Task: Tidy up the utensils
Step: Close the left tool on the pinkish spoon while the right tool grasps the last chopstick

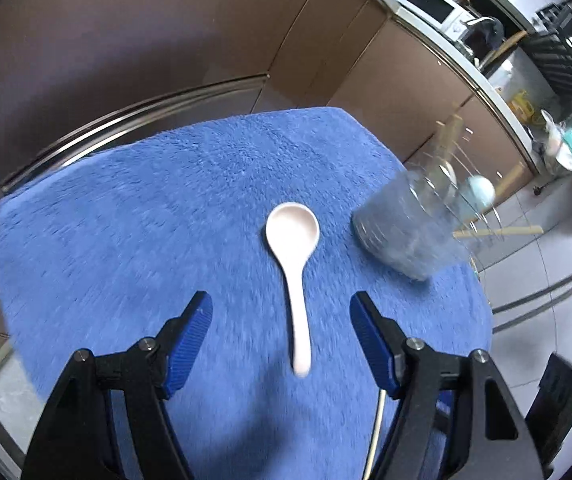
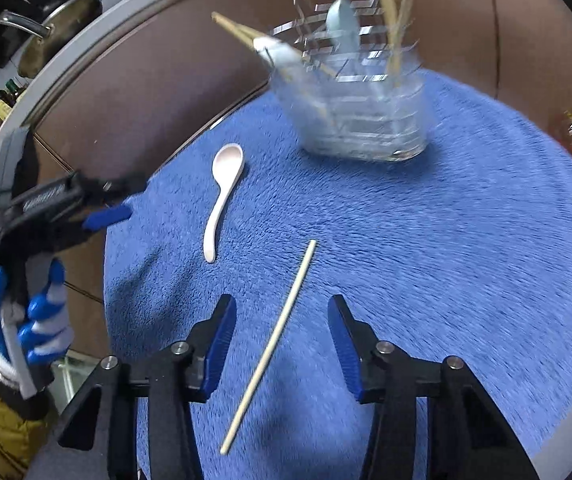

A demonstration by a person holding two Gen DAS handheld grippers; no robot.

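Both grippers (image 1: 281,312) (image 2: 282,316) agape over utensils

A fluffy blue towel (image 1: 166,208) covers the worktop. Beyond its far edge run brown cabinet fronts (image 1: 158,40). On the counter above them stand a white microwave (image 1: 431,2), a steel pan (image 2: 60,32) and some bottles (image 2: 4,98). Pale floor tiles (image 1: 541,280) show past the worktop's right edge.

Fluffy blue cloth (image 2: 425,248), glossy spoon (image 2: 222,196), clear holder (image 2: 365,120).
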